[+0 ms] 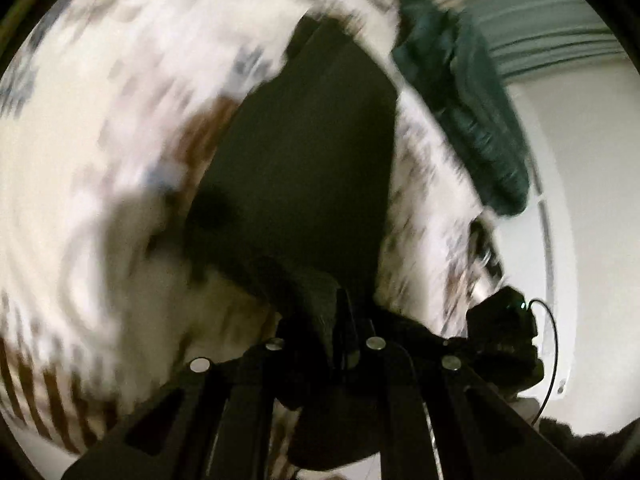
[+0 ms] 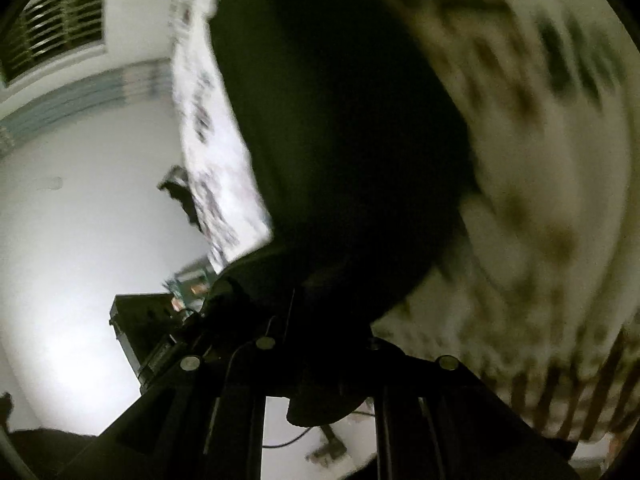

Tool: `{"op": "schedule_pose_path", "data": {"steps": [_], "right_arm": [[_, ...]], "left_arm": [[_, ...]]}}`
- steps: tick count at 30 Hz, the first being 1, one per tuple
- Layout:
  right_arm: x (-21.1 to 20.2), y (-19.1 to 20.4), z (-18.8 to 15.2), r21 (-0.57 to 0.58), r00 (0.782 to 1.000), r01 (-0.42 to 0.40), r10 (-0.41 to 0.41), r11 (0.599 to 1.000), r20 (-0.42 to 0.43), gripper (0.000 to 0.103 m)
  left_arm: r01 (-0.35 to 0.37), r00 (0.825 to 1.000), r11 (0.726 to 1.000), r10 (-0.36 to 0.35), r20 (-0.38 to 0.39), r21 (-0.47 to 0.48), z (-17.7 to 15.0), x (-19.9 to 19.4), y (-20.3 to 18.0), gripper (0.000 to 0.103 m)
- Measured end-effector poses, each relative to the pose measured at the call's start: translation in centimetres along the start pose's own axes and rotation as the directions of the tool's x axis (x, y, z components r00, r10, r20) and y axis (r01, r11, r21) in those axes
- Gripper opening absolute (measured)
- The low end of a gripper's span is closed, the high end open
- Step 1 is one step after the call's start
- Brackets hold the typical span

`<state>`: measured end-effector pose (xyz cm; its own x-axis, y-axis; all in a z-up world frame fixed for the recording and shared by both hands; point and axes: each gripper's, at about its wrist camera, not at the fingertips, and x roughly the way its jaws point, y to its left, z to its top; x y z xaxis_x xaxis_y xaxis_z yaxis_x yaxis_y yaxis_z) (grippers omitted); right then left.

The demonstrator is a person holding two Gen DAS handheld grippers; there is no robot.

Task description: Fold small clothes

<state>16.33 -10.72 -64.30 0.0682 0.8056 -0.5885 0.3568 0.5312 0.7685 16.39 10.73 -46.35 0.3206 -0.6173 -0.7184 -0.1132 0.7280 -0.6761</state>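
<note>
— Well, the biggest thing in sight is the patterned bedspread (image 1: 100, 128); white with grey and brown marks, it fills most of both views, and everything on it is smeared by blur.

— And the garment?

— The dark garment (image 1: 312, 152) hangs or stretches across the middle, between the two tools; from the right wrist it shows as one broad dark mass (image 2: 340, 140) against the spread; I judge it is lifted by two corners so that it can be spread or doubled over, though how far along the fold is I cannot tell.

— Anything else lying about?

— A teal cloth (image 1: 460, 92) is bunched at the far edge of the spread, well apart from the dark one; perhaps waiting its turn, perhaps done. Beyond it a pale wall (image 1: 580, 200), and a barred window (image 2: 56, 20) high up in the right view.

— The grippers, then?

— The left gripper (image 1: 336, 320) has its fingers drawn together on a bunched edge of the dark garment; the fabric folds out just ahead of the tips. The right gripper (image 2: 320, 320) seems pinched on the same garment too; cloth hangs below its fingers; the shadow there is deep, so I say so with less certainty. A taut, level hold would keep the edge straight for the fold.
</note>
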Motion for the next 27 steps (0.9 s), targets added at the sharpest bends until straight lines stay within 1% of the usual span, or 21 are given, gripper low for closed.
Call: {"op": "schedule_pose_path", "data": {"steps": [2,4,6,8,11,15,16,19,20,21,22,23,24,25,26,27], "right_arm": [[-1.5,2.6,3.0,-0.027,0.998,-0.032,0.034,0.999,0.057,0.012],[-2.7,4.5,5.9,-0.055,0.993,-0.054,0.060,0.997,0.103,0.012],[-3.8,6.6,10.1,-0.087,0.984,-0.055,0.069,0.995,0.164,0.012],[-4.0,8.4,13.3,-0.101,0.977,-0.063,0.082,0.993,0.195,0.012],[-4.1,10.5,18.9,-0.129,0.972,-0.031,0.060,0.991,0.228,0.012],[-3.8,12.4,26.6,-0.129,0.966,0.018,0.016,0.991,0.257,0.012],[-4.4,12.3,28.2,-0.127,0.966,0.024,0.010,0.992,0.258,0.012],[-3.0,13.1,34.5,-0.093,0.964,0.047,-0.021,0.995,0.265,0.013],[-2.3,13.2,36.1,-0.080,0.966,0.037,-0.015,0.996,0.258,0.016],[-1.8,13.3,38.1,-0.052,0.966,0.026,-0.012,0.998,0.257,0.020],[-1.4,12.9,39.2,-0.033,0.966,0.017,-0.008,0.999,0.259,0.026],[-1.4,12.7,40.1,-0.026,0.965,-0.005,0.012,1.000,0.261,0.051],[-1.5,12.9,40.9,-0.034,0.959,-0.037,0.045,0.999,0.278,0.076],[-1.8,13.2,41.4,-0.049,0.953,-0.043,0.056,0.998,0.297,0.082],[-2.1,13.3,41.2,-0.068,0.949,-0.041,0.060,0.997,0.310,0.083],[-2.3,13.5,41.3,-0.088,0.949,-0.030,0.056,0.996,0.310,0.083]], "left_arm": [[0.032,0.999,0.999,-0.033,0.039,0.028,3.2,0.4,-1.4,0.007],[0.044,0.996,0.997,-0.049,0.075,0.061,6.8,1.5,-3.1,0.007],[0.053,0.993,0.994,-0.063,0.105,0.094,10.3,2.1,-3.8,0.007],[0.045,0.990,0.990,-0.063,0.130,0.136,13.6,3.3,-4.9,0.007],[0.046,0.988,0.986,-0.069,0.140,0.160,18.3,5.3,-5.8,0.007],[0.073,0.987,0.987,-0.093,0.134,0.146,24.2,8.4,-5.5,0.008],[0.063,0.988,0.988,-0.082,0.133,0.141,25.9,9.4,-5.5,0.008],[0.040,0.992,0.993,-0.053,0.118,0.108,30.6,12.3,-4.7,0.011],[0.036,0.993,0.996,-0.045,0.105,0.087,32.1,13.4,-4.2,0.012],[0.041,0.995,0.998,-0.046,0.086,0.052,33.3,14.3,-3.6,0.013],[0.051,0.997,0.999,-0.051,0.064,0.003,34.4,15.2,-2.8,0.016],[0.070,0.996,0.997,-0.069,0.054,-0.034,35.0,15.6,-2.1,0.016],[0.096,0.994,0.993,-0.092,0.055,-0.068,35.4,15.7,-1.3,0.016],[0.121,0.991,0.988,-0.116,0.062,-0.093,35.4,15.6,-0.7,0.020],[0.143,0.988,0.983,-0.136,0.074,-0.113,35.3,15.4,0.0,0.025],[0.166,0.984,0.978,-0.154,0.093,-0.130,35.0,14.9,0.7,0.043]]}}
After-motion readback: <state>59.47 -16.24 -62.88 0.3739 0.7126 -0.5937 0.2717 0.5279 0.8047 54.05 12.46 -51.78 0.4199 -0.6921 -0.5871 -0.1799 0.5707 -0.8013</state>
